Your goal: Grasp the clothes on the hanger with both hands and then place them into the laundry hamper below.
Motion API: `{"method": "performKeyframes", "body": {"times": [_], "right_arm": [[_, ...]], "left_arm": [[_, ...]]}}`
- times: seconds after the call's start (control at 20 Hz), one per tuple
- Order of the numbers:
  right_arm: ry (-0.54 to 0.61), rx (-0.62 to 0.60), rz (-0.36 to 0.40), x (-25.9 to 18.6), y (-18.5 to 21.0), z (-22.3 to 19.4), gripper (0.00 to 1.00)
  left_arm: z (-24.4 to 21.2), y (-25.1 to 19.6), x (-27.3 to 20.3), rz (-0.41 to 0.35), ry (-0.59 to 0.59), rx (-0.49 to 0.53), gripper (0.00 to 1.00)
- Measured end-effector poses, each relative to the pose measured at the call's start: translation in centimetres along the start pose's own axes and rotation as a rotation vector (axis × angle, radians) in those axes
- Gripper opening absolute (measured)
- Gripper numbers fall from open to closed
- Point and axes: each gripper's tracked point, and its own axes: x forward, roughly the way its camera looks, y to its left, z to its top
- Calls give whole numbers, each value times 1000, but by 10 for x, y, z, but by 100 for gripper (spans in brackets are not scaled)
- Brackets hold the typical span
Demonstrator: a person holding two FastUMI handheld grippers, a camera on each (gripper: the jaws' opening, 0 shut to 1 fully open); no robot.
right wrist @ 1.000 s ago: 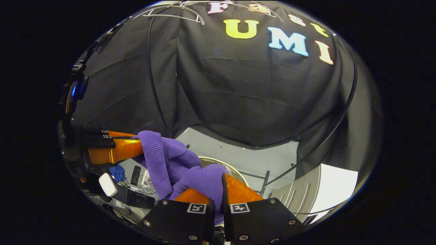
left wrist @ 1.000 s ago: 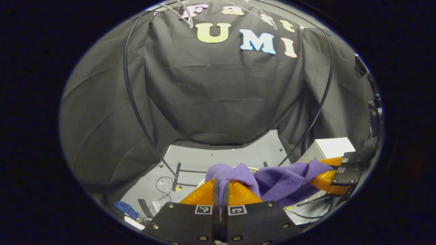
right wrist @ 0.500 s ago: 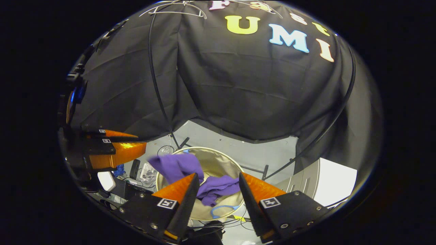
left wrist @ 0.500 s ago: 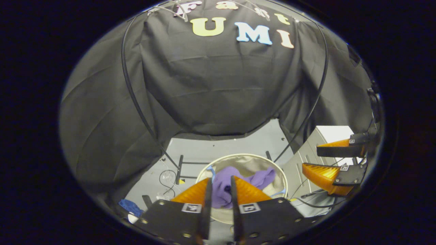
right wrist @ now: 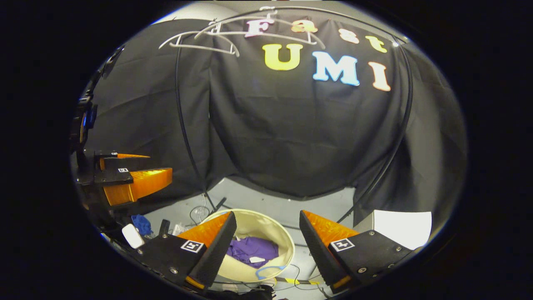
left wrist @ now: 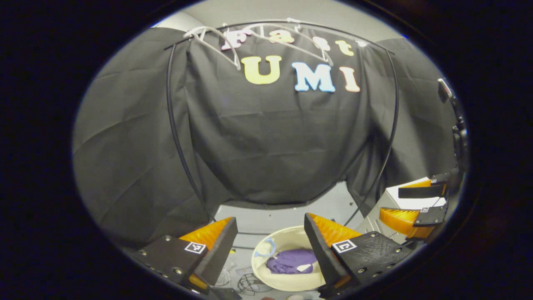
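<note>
Left gripper (left wrist: 266, 233): jaws spread wide, nothing held.
Right gripper (right wrist: 266, 231): jaws spread wide, nothing gripped.
Purple clothes (right wrist: 252, 251): seen bunched inside the laundry hamper (right wrist: 272, 225), below both grippers.
Hangers (right wrist: 200, 39): hung bare above.

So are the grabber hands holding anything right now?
No. The left gripper and right gripper are both open with nothing between their fingers. The purple clothes lie inside the laundry hamper below.

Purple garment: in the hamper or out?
In. The purple garment lies crumpled at the bottom of the round hamper, below both open grippers.
</note>
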Motion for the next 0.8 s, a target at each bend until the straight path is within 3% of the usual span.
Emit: {"method": "performKeyframes", "body": {"times": [0.3,0.65,0.8], "right_arm": [[-188,39,-63,-41,-12,77,94],[-374,63,-148,-111,-25,145,96],[-447,59,-192,-140,-39,167,93]], "left_arm": [[105,31,-56,56,-234,-5,98],[173,58,-127,53,-388,-45,88],[194,62,-159,61,-440,-43,93]]}}
